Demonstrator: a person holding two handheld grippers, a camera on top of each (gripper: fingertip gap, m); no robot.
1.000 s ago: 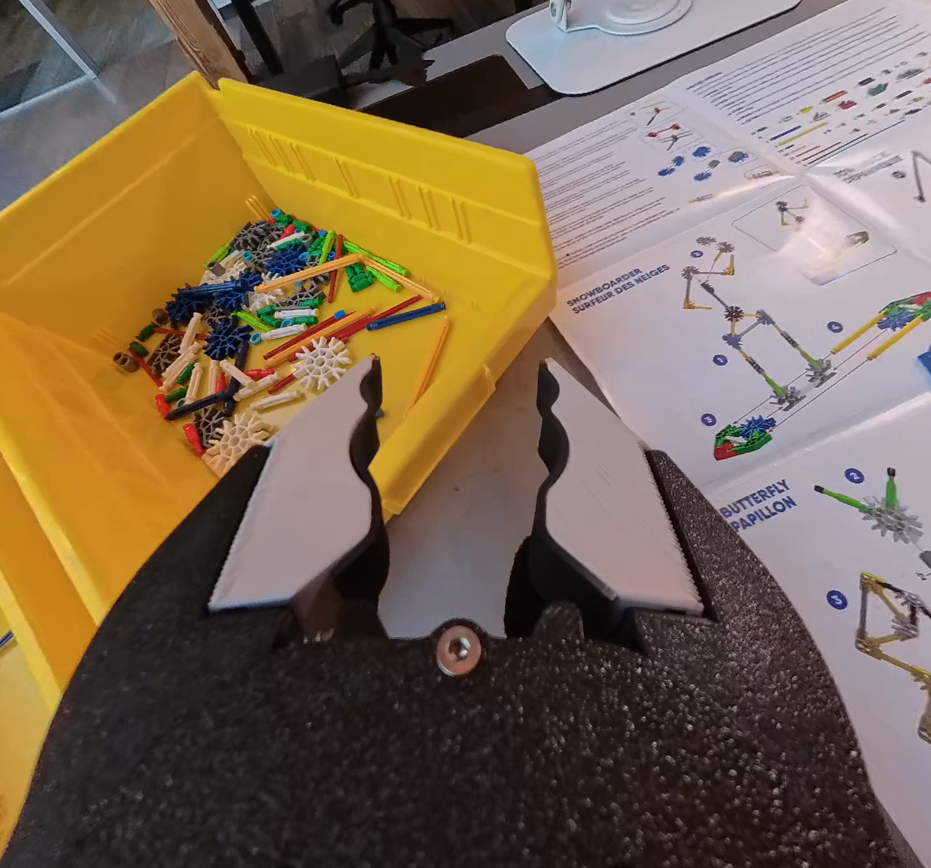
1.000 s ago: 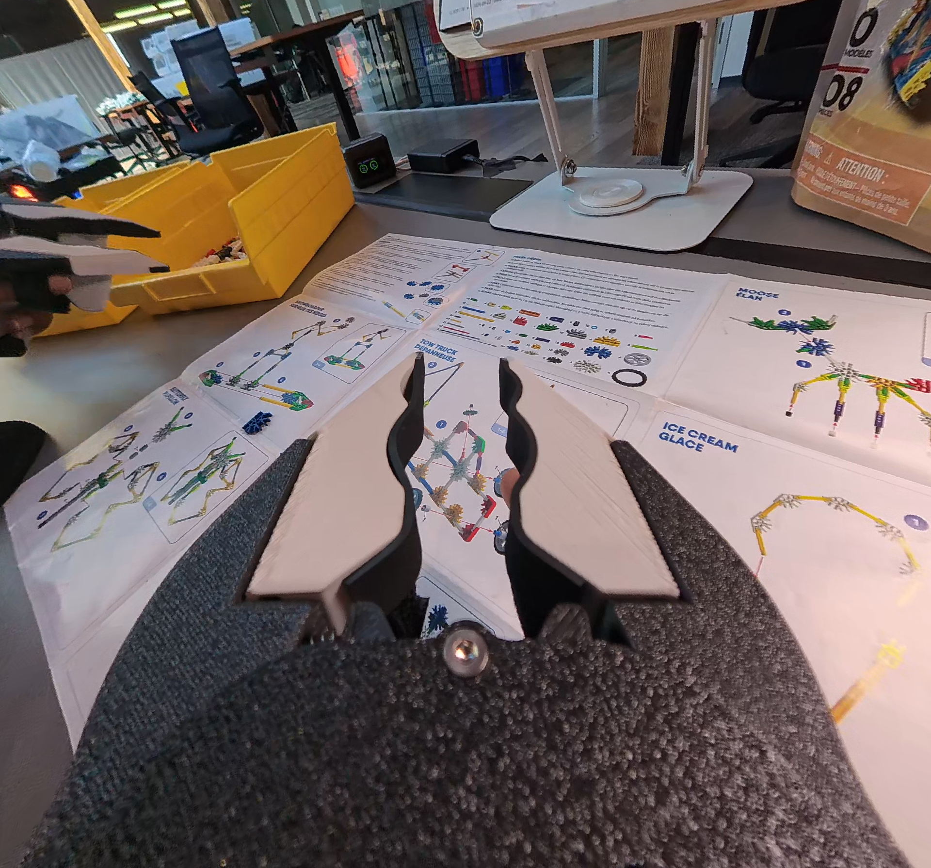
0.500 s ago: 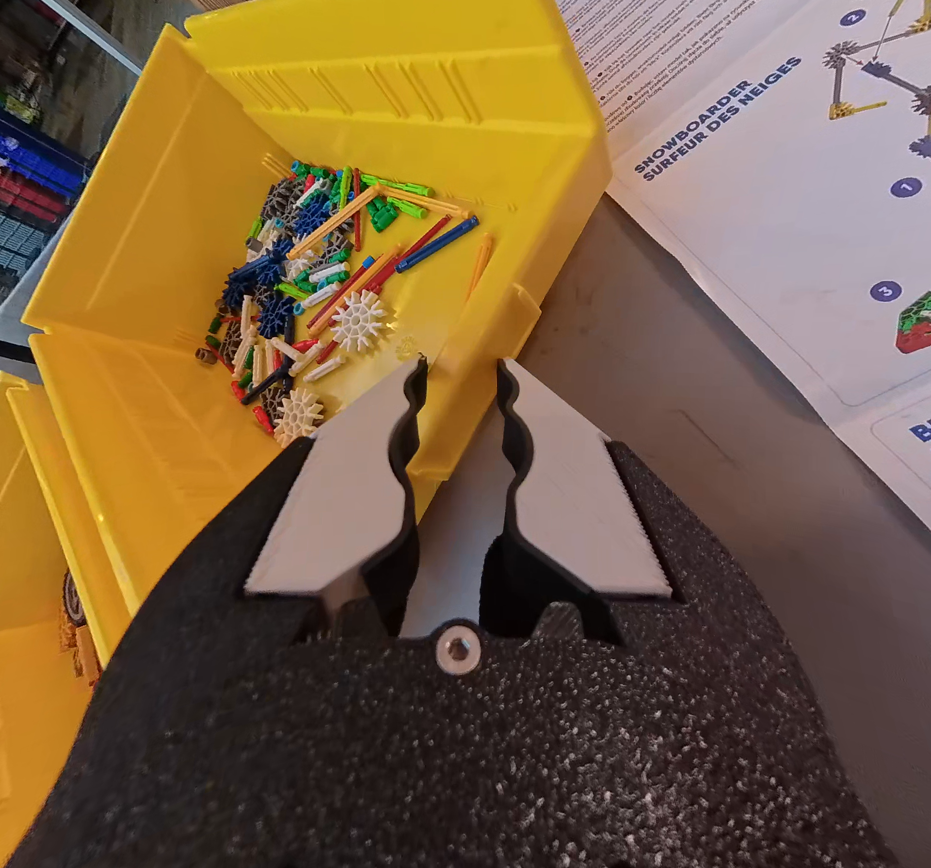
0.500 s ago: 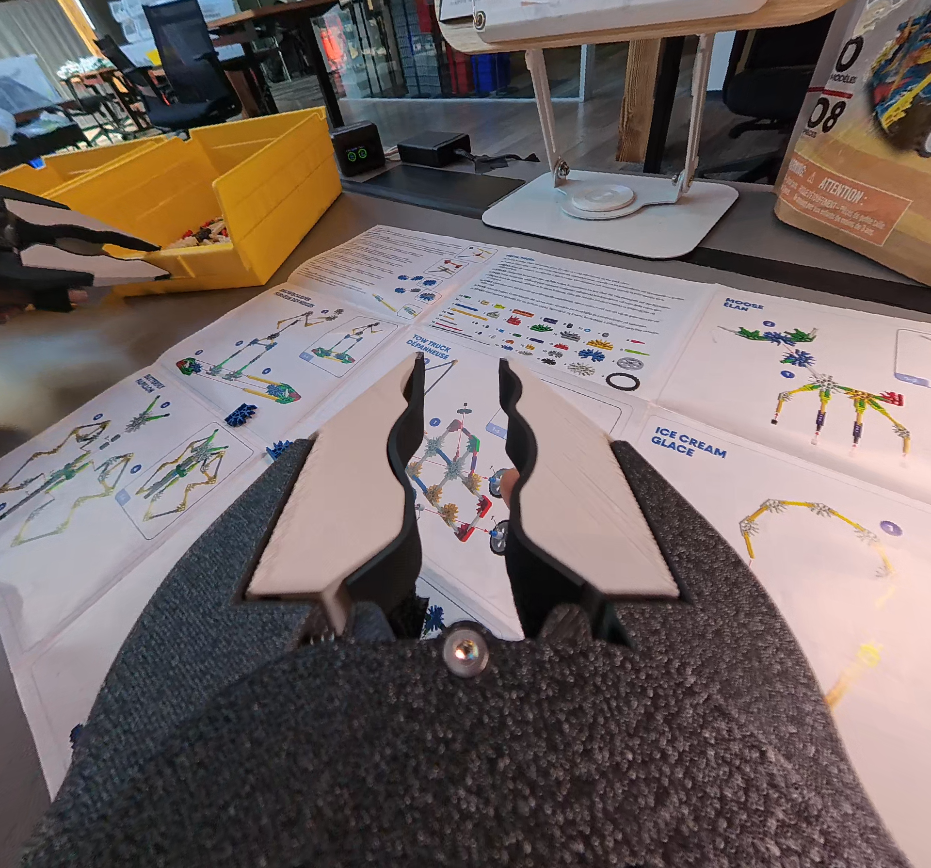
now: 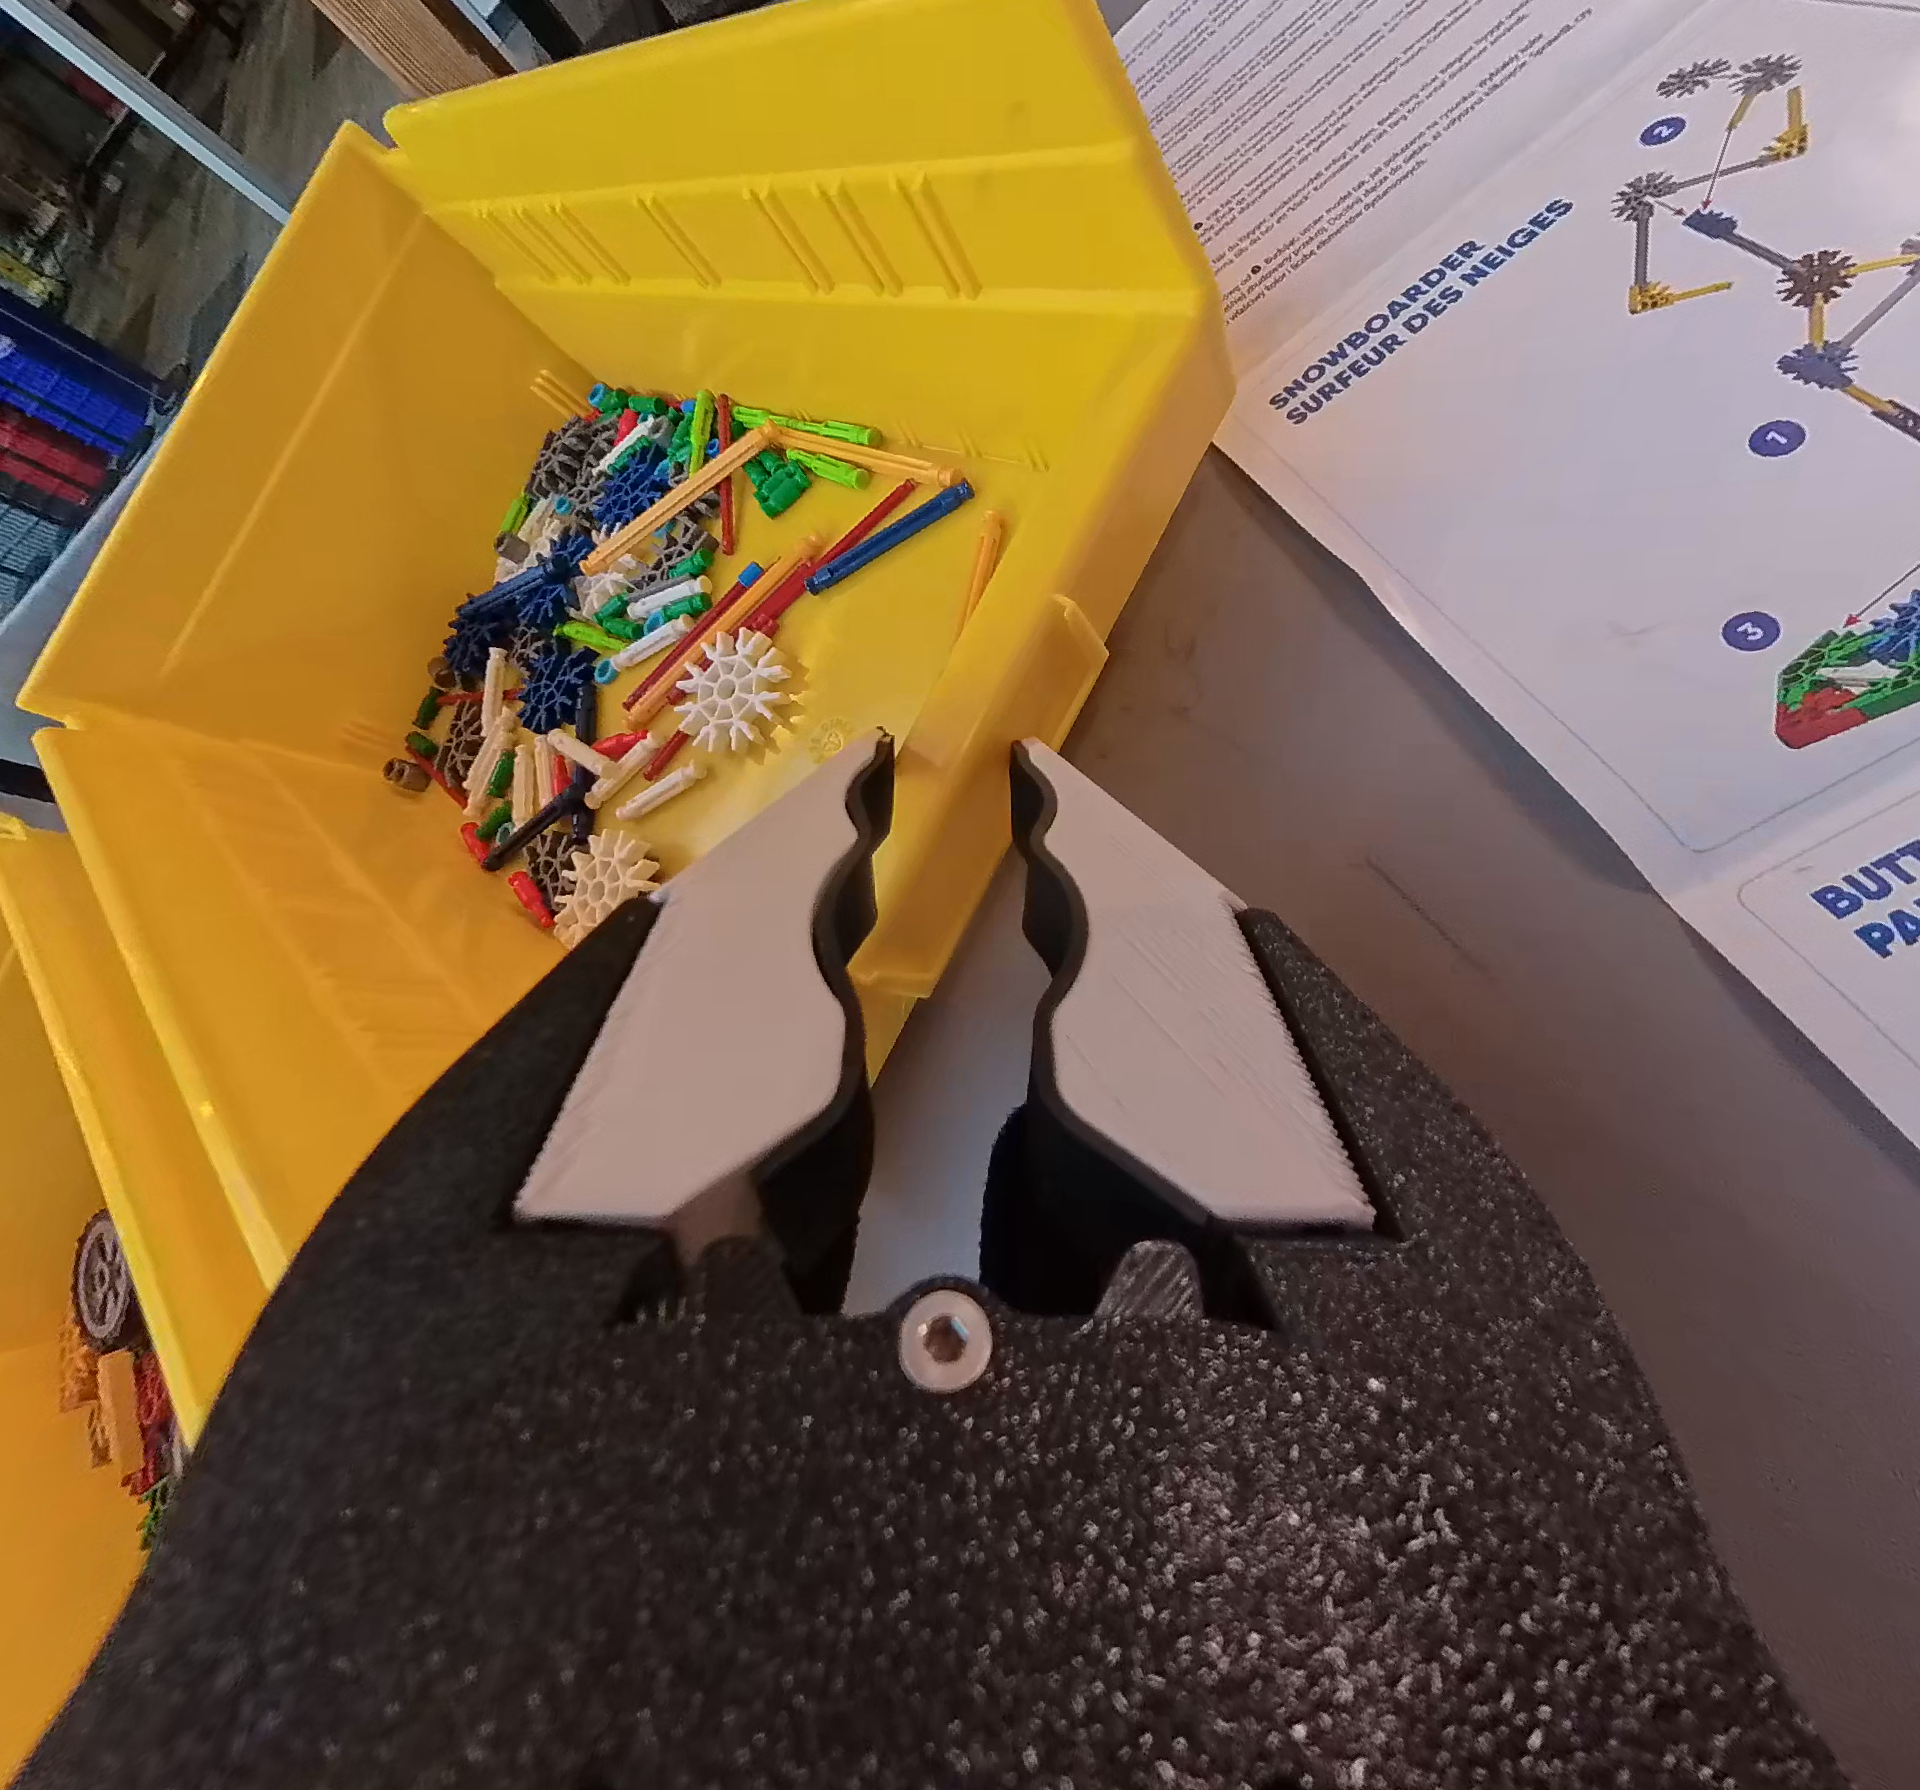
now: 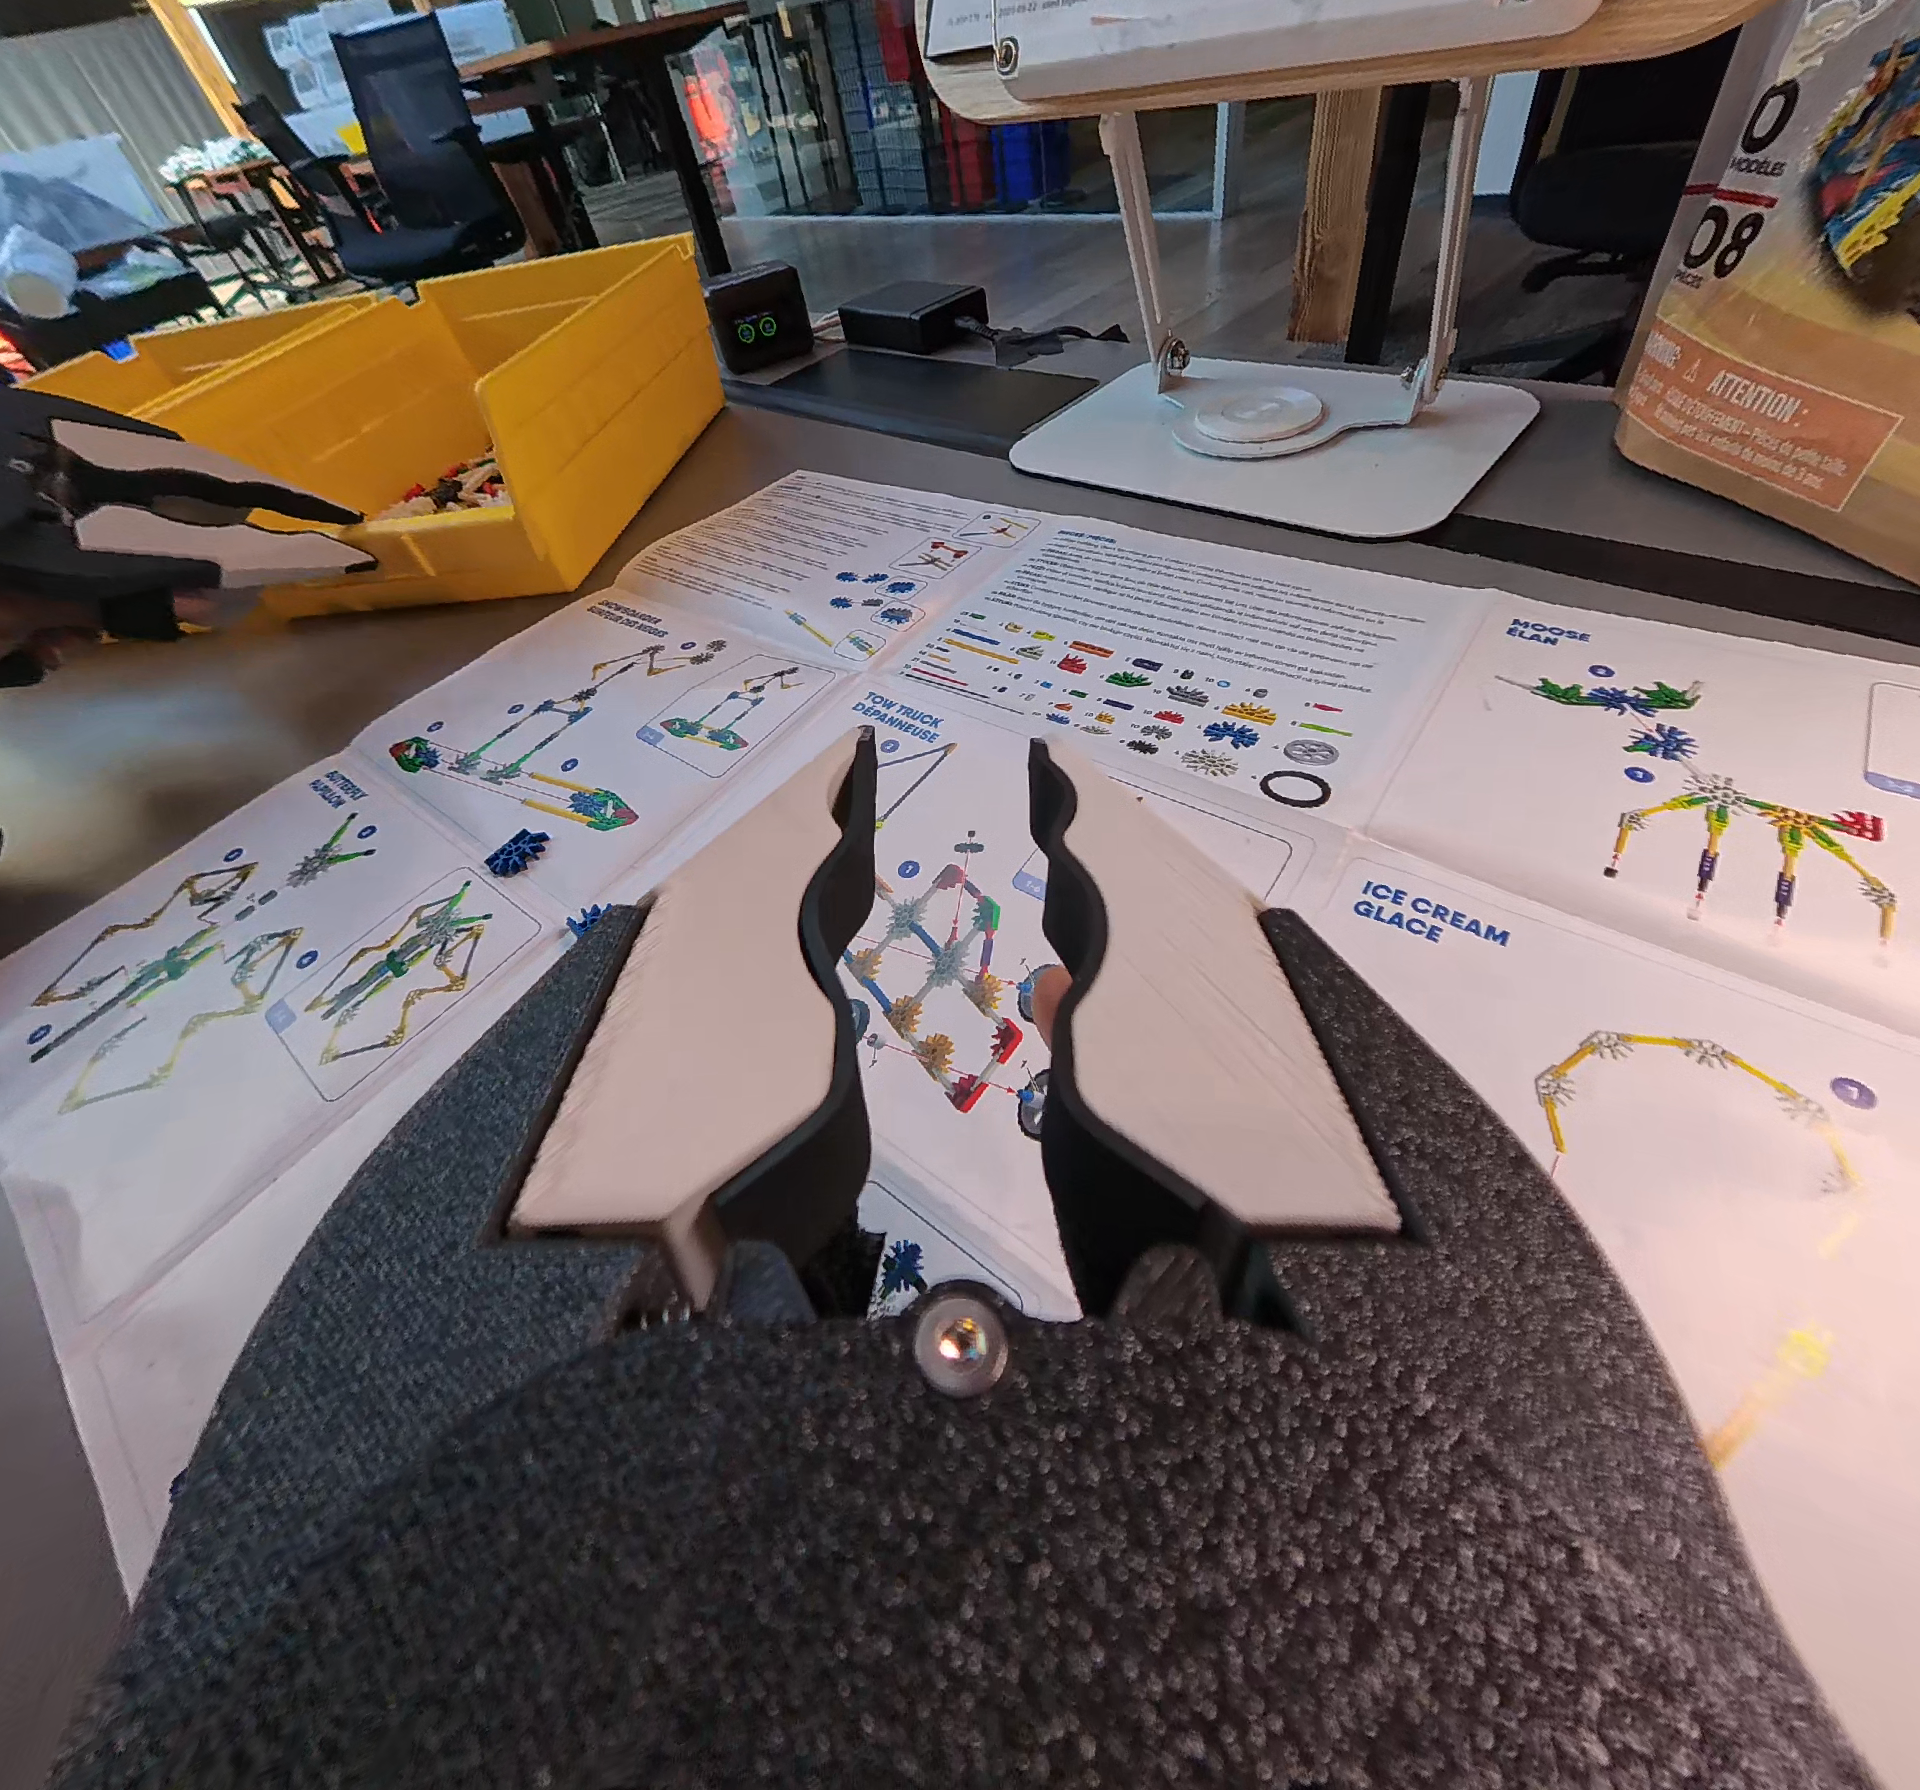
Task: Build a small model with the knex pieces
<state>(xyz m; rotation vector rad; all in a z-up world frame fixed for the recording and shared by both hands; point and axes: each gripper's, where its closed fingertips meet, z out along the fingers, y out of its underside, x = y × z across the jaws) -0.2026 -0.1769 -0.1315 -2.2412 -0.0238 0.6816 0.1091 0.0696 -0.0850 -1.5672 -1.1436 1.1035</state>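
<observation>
A yellow bin (image 5: 727,78) holds a pile of small coloured rods and connectors (image 5: 623,597), with a white snowflake connector (image 5: 738,691) nearest me. My left gripper (image 5: 951,748) straddles the bin's front wall, one finger inside and one outside, jaws narrowed onto it. It also shows at the left of the right wrist view (image 6: 364,540), at the bin's (image 6: 582,452) front lip. My right gripper (image 6: 945,748) is partly open and empty, above a large printed instruction sheet (image 6: 1143,597). A loose blue connector (image 6: 516,852) lies on that sheet.
A second yellow bin (image 5: 62,1117) with a wheel (image 5: 104,1267) stands left of the first. The sheet (image 5: 1558,390) covers the grey table to the right. A white stand base (image 6: 1278,452), a cardboard box (image 6: 1787,338) and a small black device (image 6: 764,317) stand at the back.
My left gripper has come down and forward to the bin's front wall, and its jaws have narrowed around it. My right gripper has barely moved and keeps the same opening.
</observation>
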